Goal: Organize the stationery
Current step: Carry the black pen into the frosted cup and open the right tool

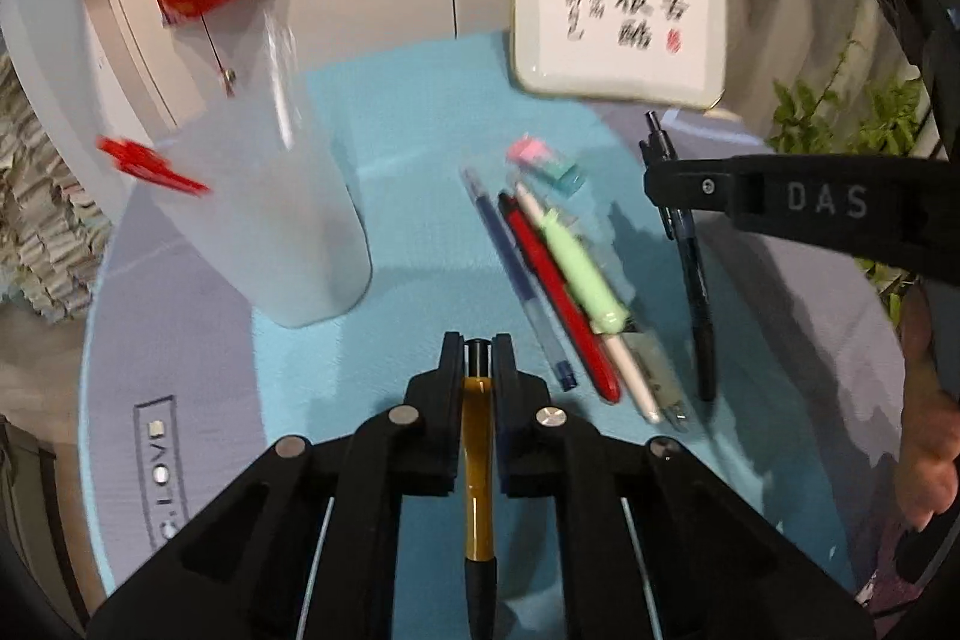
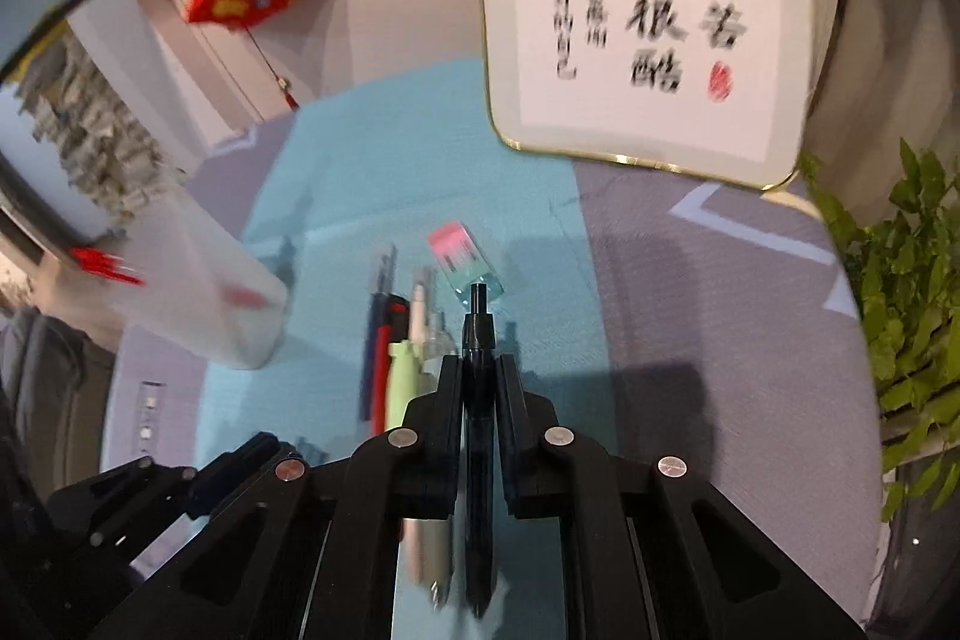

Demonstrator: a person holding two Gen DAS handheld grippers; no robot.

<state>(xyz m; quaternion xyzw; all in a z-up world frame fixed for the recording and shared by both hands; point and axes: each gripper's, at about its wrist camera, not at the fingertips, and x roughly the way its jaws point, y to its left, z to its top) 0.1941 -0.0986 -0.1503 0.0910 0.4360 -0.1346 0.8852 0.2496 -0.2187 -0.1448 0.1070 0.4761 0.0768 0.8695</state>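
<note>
teal mat (image 1: 390, 100), white holder cup (image 1: 264, 232) far left, still needs filling | loose pens (image 1: 558, 292) mid-mat, eraser (image 1: 546, 163) beyond | my left gripper (image 1: 478, 340) pinched on yellow pen (image 1: 477, 460), right gripper (image 2: 478, 361) pinched on dark pen (image 2: 477, 436) | light, stiff, slick barrels, so I'd grab mid-barrel
</note>
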